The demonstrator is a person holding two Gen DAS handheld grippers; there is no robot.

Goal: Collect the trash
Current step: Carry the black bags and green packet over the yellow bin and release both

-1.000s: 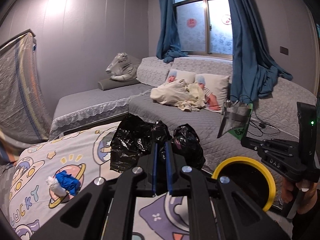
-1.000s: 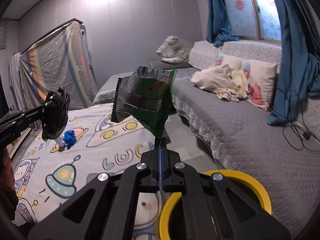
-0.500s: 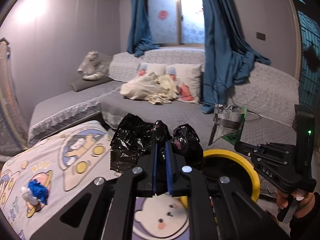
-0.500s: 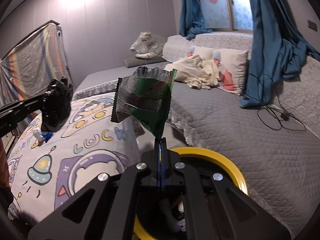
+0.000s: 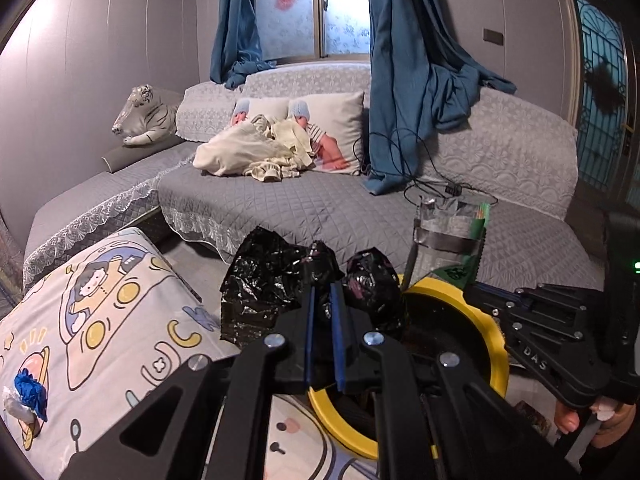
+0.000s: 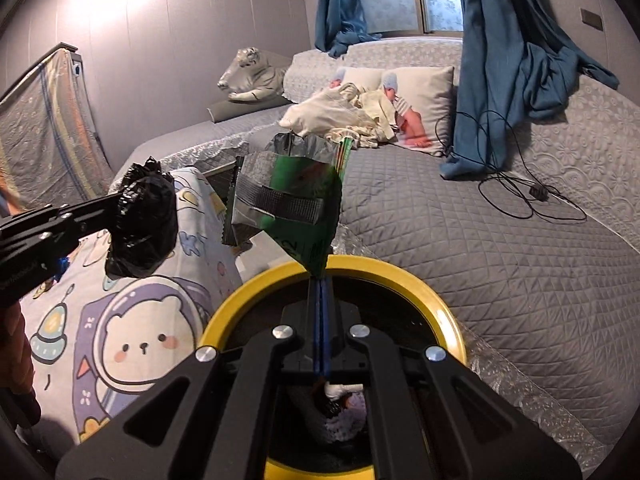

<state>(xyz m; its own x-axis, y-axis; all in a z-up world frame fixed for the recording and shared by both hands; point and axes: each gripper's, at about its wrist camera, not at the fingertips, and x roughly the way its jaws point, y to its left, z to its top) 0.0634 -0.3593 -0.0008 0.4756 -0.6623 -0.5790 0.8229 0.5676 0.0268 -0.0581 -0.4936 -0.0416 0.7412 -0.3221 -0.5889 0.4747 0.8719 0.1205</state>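
Note:
My left gripper (image 5: 322, 292) is shut on a crumpled black plastic bag (image 5: 272, 284), which hangs beside the yellow-rimmed trash bin (image 5: 494, 332). In the right wrist view that black bag (image 6: 144, 224) hovers left of the bin (image 6: 440, 304). My right gripper (image 6: 319, 280) is shut on the bottom corner of an open green and silver snack wrapper (image 6: 296, 204), held upright over the bin's mouth. The same wrapper (image 5: 448, 236) shows above the bin's far rim in the left wrist view. A blue and white scrap (image 5: 26, 398) lies on the cartoon-print bedding (image 5: 104, 328).
A grey quilted sofa (image 6: 480, 240) runs behind and right of the bin, with a pillow, cream cloth (image 5: 256, 152), a black cable (image 6: 516, 196) and a toy tiger (image 5: 148, 114). Blue curtains (image 5: 412, 80) hang at the window. Some trash lies inside the bin (image 6: 336, 396).
Both grippers have swung right and lowered toward the bin, which now fills more of each view. The bag and wrapper stay gripped. The blue scrap has slid to the far left.

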